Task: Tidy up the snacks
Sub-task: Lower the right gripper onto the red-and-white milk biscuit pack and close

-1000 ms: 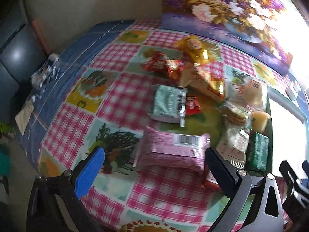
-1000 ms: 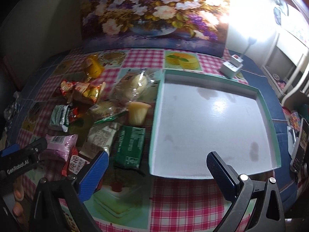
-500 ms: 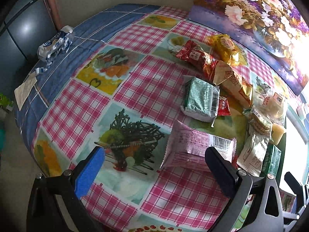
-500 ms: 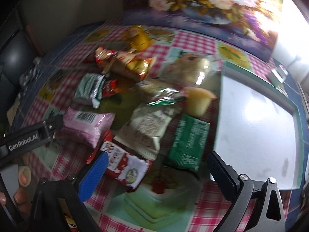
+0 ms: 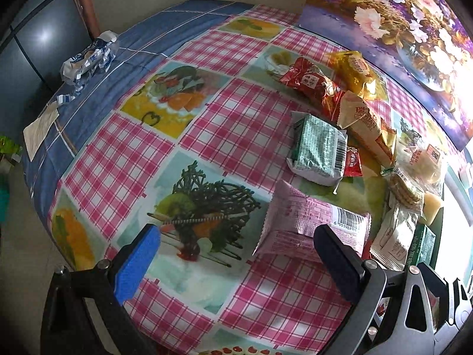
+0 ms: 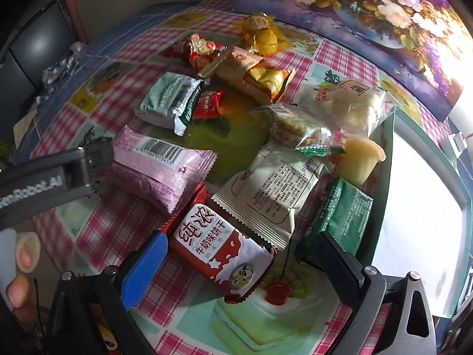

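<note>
Counter (image 5: 224, 136) spread with a pink-checked cloth of fruit and cake pictures, a flower painting (image 6: 369, 3) propped at its far edge. White tray (image 6: 419, 207) with a green rim on the right side, bare inside. Snacks heaped just left of that tray: clear bag of pale buns (image 6: 354, 103) leaning at its near-left rim, yellow jelly cup (image 6: 362, 159) touching the rim, dark green pack (image 6: 340, 210) beside it. Further left of the tray, a cream pouch with printed text (image 6: 275, 189), a clear sleeve of round crackers (image 6: 292, 124) lying on it, a pink packet (image 5: 310, 224) with a barcode, a pale green packet (image 5: 319, 148), a small red sachet (image 6: 208, 103), gold, tan and red wrappers beyond. Red-and-white biscuit pack (image 6: 224, 251) nearest, well left of the tray.

Right tongs (image 6: 239, 260) spread wide, straddling the biscuit pack without touching it. Left tongs (image 5: 236, 254) also wide and holding nothing, black finger (image 5: 337, 260) over the pink packet's near edge; contact unclear.
</note>
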The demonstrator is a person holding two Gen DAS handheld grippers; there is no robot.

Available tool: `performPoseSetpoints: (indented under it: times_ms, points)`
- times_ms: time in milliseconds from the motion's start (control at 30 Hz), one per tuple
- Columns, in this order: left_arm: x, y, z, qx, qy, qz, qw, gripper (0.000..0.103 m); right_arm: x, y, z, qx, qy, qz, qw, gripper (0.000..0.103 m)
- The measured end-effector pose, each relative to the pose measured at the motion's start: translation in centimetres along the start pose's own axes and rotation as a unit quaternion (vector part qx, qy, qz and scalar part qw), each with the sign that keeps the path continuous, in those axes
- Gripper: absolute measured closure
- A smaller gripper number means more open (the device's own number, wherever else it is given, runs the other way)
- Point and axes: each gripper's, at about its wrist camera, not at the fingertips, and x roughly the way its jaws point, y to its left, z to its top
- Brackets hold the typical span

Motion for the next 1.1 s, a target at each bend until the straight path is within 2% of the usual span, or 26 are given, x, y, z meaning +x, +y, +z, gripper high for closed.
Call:
performPoseSetpoints:
  times_ms: [200, 567, 800, 867, 1100]
  points:
    - [0.4, 0.4, -0.1, -0.008, 0.005, 0.009, 0.9999, 0.0, 0.2, 0.7, 0.2, -0.016, -0.004, -0.004, 1.0, 0.004]
    - [0.5, 0.3, -0.1, -0.009, 0.006, 0.015, 0.9998, 0.0, 0.6, 1.3, 0.0, -0.024, 0.006, 0.032, 0.999, 0.017]
    - [0.6, 0.4, 0.0, -0.012, 0.005, 0.017, 0.9998, 0.0, 1.0, 2.0, -0.1, -0.036, 0.012, 0.053, 0.998, 0.019]
    - [0.6, 0.5, 0.0, -0.012, 0.005, 0.016, 0.9998, 0.0, 1.1, 1.8, -0.1, -0.033, 0.015, 0.064, 0.997, 0.024]
    - [0.6, 0.5, 0.0, -0.014, 0.006, 0.014, 0.9998, 0.0, 1.1, 0.5, -0.2, 0.002, 0.013, 0.069, 0.998, 0.026]
